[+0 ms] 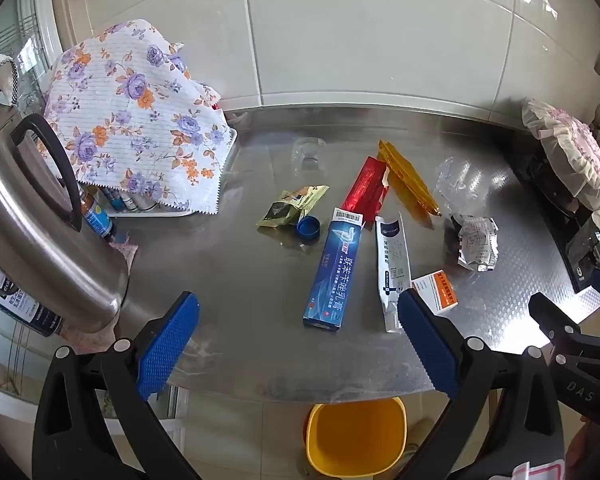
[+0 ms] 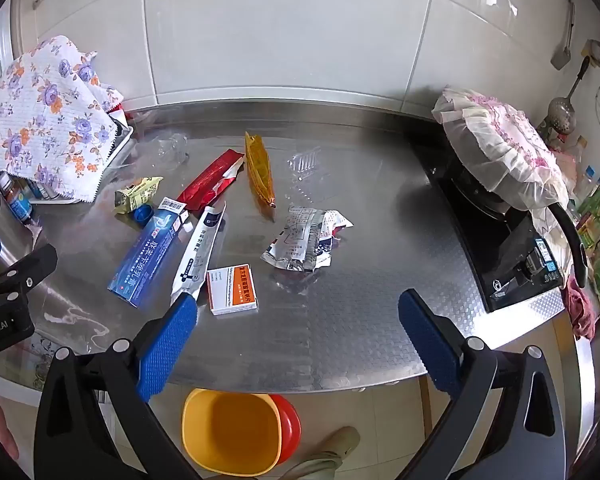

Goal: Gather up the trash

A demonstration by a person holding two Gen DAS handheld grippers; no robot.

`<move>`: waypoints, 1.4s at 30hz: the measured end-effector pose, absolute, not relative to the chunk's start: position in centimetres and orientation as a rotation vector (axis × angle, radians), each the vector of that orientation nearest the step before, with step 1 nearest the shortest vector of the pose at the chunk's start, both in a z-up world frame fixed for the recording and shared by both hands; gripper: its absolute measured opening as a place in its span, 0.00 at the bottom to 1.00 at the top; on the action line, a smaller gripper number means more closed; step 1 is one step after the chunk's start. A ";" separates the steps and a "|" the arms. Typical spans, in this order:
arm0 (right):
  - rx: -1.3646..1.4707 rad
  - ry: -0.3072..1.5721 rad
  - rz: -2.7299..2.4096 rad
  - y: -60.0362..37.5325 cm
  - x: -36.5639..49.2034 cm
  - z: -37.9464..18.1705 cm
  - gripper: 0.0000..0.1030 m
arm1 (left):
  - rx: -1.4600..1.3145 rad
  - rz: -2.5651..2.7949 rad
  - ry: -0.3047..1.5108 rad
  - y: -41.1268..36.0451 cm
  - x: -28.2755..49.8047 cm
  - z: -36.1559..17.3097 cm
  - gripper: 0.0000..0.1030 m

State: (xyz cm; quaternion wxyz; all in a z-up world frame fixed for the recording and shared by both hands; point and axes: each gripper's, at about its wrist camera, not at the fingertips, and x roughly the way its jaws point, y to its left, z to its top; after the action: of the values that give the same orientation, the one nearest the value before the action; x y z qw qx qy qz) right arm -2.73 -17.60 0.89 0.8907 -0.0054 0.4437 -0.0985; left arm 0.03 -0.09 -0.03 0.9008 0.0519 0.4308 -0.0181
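Observation:
Litter lies across the steel counter (image 1: 228, 264): a blue toothpaste box (image 1: 332, 268) (image 2: 148, 260), a white tube (image 1: 392, 268) (image 2: 198, 256), a small orange-and-white box (image 1: 440, 292) (image 2: 232, 289), a crumpled foil wrapper (image 1: 476, 246) (image 2: 304, 242), a red sachet (image 1: 364, 192) (image 2: 212, 186), a yellow sachet (image 1: 408, 178) (image 2: 260, 172), a green wrapper (image 1: 290, 210) (image 2: 136, 198) and a blue cap (image 1: 309, 229) (image 2: 143, 214). My left gripper (image 1: 298, 312) hovers open above the counter's near edge. My right gripper (image 2: 298, 312) is open too, empty. A yellow bin (image 1: 356, 436) (image 2: 232, 430) stands on the floor below.
A steel kettle (image 1: 40, 224) and a floral cloth (image 1: 140, 120) over a rack crowd the left. A gas stove (image 2: 500, 240) with a cloth-covered pan (image 2: 500, 148) is on the right. Clear plastic pieces (image 2: 304, 160) lie near the back. A red bin (image 2: 290, 426) sits behind the yellow one.

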 end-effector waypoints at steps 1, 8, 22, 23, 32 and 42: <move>-0.012 0.923 -0.204 -17.6 -2.7 0.9 0.97 | 0.102 -0.042 0.883 -0.1 0.0 0.0 0.96; -0.013 0.924 -0.206 -17.7 -2.7 0.9 0.97 | 0.092 -0.044 0.887 0.1 -0.1 0.1 0.96; -0.016 0.925 -0.205 -17.6 -2.7 0.9 0.97 | 0.100 -0.043 0.895 0.0 0.0 -0.4 0.96; -0.016 0.925 -0.205 -17.6 -2.7 0.9 0.97 | 0.100 -0.043 0.896 0.0 0.0 -0.4 0.96; -0.015 0.925 -0.205 -17.5 -2.8 0.9 0.97 | 0.100 -0.043 0.899 -0.1 -0.1 -0.4 0.96; -0.015 0.926 -0.207 -17.6 -2.9 1.0 0.97 | 0.101 -0.045 0.902 -0.1 -0.3 -0.6 0.96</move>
State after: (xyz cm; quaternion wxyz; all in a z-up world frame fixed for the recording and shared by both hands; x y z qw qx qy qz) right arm -2.87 -17.64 0.95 0.8895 -0.0070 0.4458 -0.0996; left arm -0.30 -0.08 -0.61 0.8985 0.0489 0.4357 -0.0218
